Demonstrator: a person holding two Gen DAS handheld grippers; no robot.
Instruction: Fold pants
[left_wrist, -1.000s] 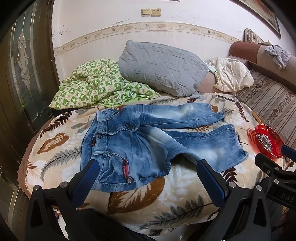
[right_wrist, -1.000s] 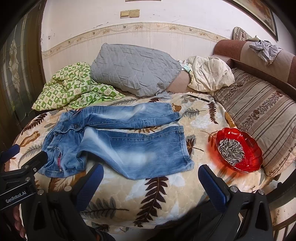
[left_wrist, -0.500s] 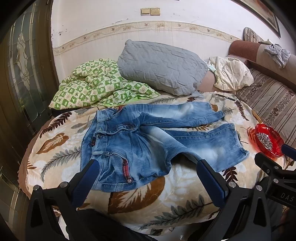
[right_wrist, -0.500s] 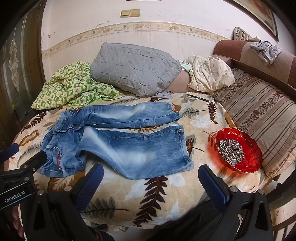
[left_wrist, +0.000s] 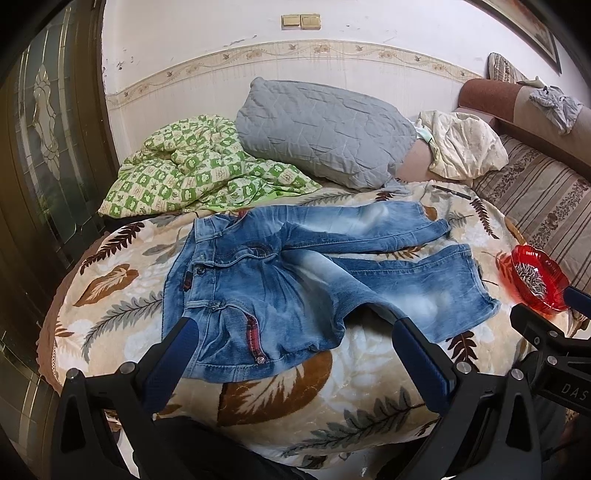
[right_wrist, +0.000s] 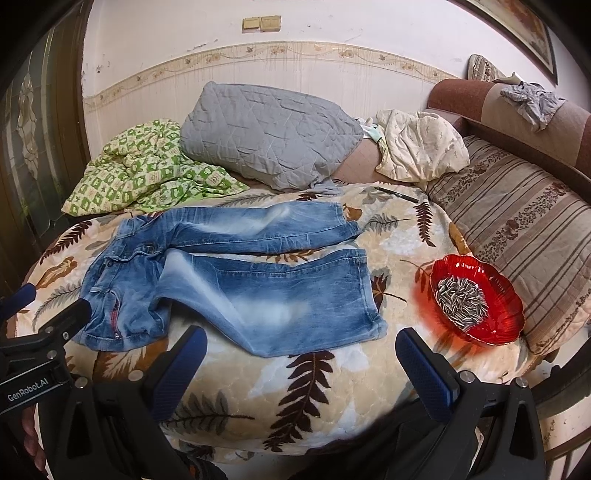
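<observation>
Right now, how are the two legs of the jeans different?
The far leg looks narrower and lies straight along the blanket, while the near leg looks wider and slants toward the front edge. The near leg has a bigger pale, faded patch; the far leg's is smaller. The near leg's cuff ends closer to the red bowl than the far leg's. Both are blue denim, lie flat, and point right.

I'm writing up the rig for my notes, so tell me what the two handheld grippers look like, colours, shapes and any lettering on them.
Both look alike. The left gripper and the right gripper each have a black angular frame with silver screws and two flat, dark blue textured fingers. White "GenRobot.AI" lettering shows on the left one's body seen from the right wrist; "DAS" shows on the right one's body. No cables or sleeves are visible.
</observation>
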